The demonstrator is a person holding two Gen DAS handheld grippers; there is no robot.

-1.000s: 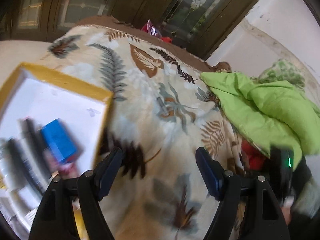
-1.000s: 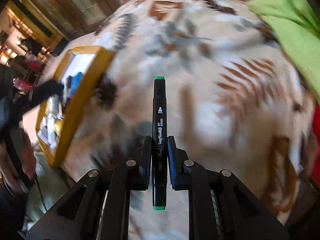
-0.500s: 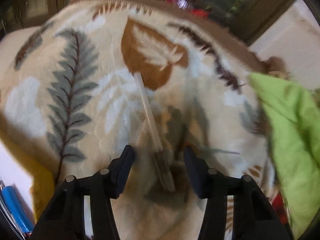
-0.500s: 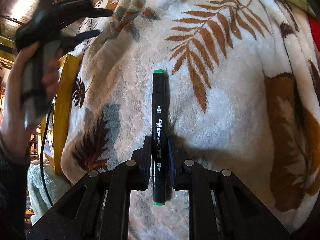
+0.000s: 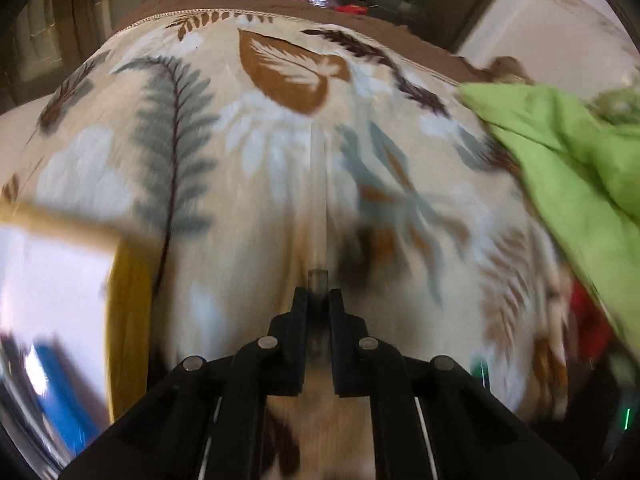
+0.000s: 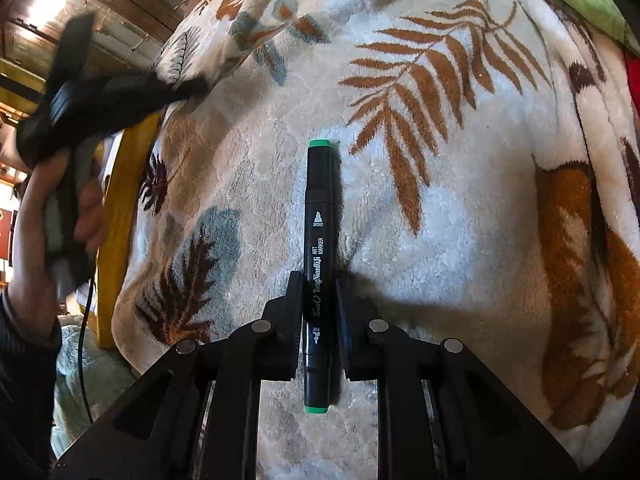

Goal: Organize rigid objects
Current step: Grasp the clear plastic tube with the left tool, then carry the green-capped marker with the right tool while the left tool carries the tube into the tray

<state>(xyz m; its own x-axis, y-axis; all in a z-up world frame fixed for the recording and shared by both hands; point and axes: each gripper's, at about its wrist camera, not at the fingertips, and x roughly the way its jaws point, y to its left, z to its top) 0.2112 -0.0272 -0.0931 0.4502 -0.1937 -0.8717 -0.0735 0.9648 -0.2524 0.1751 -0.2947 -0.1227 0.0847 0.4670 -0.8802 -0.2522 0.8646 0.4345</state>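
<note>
Now | left gripper (image 5: 319, 300) pinched tight on slim clear plastic stick (image 5: 318, 200), lying on leaf-print fleece blanket (image 5: 248, 184) | right gripper (image 6: 318, 280) clamps black green-capped art marker (image 6: 319, 248) mid-barrel, balanced | yellow-rimmed tray (image 5: 128, 304) close left, likely destination.

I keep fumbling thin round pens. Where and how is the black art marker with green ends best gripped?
Grip the black art marker across its mid-barrel, coming from above with the pads on its two long sides, as the right hand-held gripper does. The barrel is long, slim and straight, so a middle hold balances both green ends.
</note>
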